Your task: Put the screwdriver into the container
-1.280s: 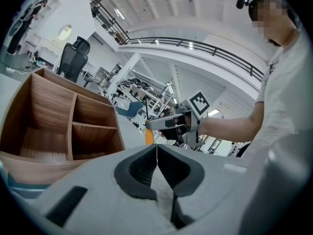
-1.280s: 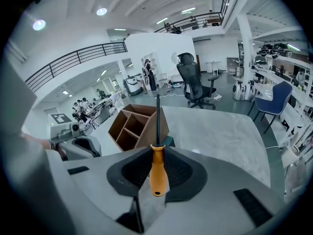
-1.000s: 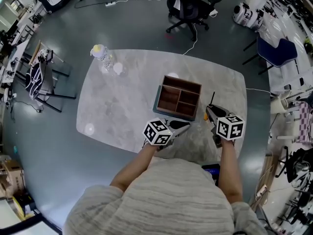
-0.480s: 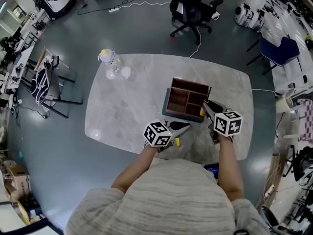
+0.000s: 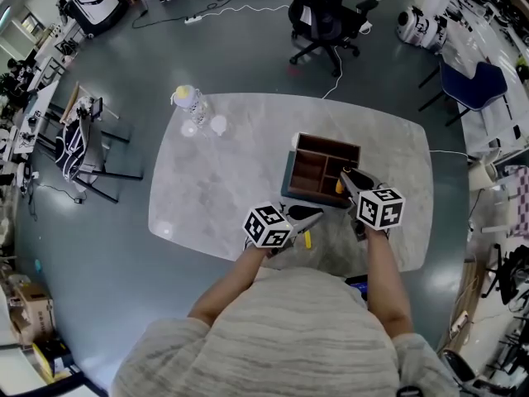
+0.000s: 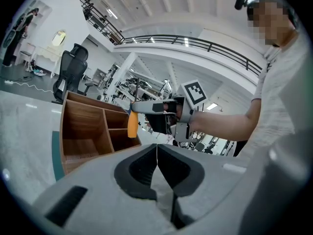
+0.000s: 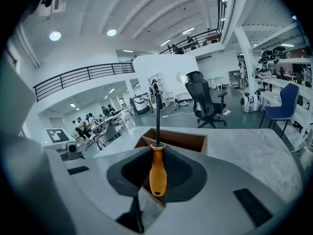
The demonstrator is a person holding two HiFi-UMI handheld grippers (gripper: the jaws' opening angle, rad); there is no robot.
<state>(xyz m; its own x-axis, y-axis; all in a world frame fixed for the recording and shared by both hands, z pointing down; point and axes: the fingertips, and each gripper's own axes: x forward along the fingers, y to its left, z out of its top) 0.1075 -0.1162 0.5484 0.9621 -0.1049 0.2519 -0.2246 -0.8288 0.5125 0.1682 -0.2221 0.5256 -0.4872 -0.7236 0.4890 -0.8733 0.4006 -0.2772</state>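
Grey marbled tabletop (image 5: 223, 180) carries everything, with a clear plastic bottle (image 5: 188, 99) at its far left corner. Nearer the person, the left gripper (image 5: 307, 215) is held clenched on nothing, just short of the brown wooden compartmented container (image 5: 329, 140). At the container's right side, the orange-handled screwdriver (image 5: 340, 187) is clamped by its handle in the right gripper (image 5: 347, 180). Its long axis is seen near upright, handle lowest, over the near right compartments, so lowering and release are judged to be what is left.
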